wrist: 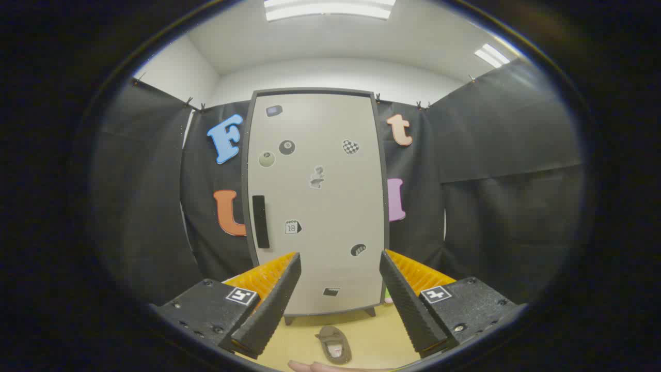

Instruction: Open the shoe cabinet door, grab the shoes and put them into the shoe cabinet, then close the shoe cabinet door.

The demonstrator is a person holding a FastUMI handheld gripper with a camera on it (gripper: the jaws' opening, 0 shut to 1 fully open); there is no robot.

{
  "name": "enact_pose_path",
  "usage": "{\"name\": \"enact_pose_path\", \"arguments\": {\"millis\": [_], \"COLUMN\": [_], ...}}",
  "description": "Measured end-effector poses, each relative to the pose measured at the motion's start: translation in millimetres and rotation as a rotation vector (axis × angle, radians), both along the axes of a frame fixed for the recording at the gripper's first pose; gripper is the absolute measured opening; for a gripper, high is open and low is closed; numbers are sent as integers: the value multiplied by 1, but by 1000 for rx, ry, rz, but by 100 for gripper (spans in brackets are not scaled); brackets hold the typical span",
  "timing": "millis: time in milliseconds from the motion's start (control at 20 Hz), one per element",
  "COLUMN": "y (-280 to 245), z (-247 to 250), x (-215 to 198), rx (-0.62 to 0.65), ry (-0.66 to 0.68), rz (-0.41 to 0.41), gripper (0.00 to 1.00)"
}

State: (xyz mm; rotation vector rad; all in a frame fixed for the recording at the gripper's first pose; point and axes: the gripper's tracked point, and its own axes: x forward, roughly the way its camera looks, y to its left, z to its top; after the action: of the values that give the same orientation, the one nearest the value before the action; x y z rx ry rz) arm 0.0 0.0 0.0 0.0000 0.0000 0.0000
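We hold the gripper (pixel 338 294) with jaws spread wide and empty, squared to the closed shoe cabinet (pixel 316 201) at centre frame; its dark handle (pixel 260 221) sits left, likely our first target. The shoe (pixel 334 344) waits on the floor, bottom centre.

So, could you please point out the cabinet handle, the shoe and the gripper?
Handle (pixel 261 221), gripper view, middle of the dark bar.
Shoe (pixel 334 343), gripper view, its opening.
Gripper (pixel 338 271), gripper view, midway between the open fingers.

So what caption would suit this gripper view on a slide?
Open tongs face the closed pale-grey shoe cabinet door, a brown slipper lying on the yellow floor between them.
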Motion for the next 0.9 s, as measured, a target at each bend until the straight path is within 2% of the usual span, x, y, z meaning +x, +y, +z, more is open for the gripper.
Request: {"name": "enact_pose_path", "arguments": {"millis": [350, 550, 900], "y": [1, 2, 34], "z": [0, 4, 11], "x": [4, 3, 19], "rx": [-19, -52, -44], "ry": [-8, -50, -73], "rz": [37, 29, 108], "gripper": [100, 100, 100]}}
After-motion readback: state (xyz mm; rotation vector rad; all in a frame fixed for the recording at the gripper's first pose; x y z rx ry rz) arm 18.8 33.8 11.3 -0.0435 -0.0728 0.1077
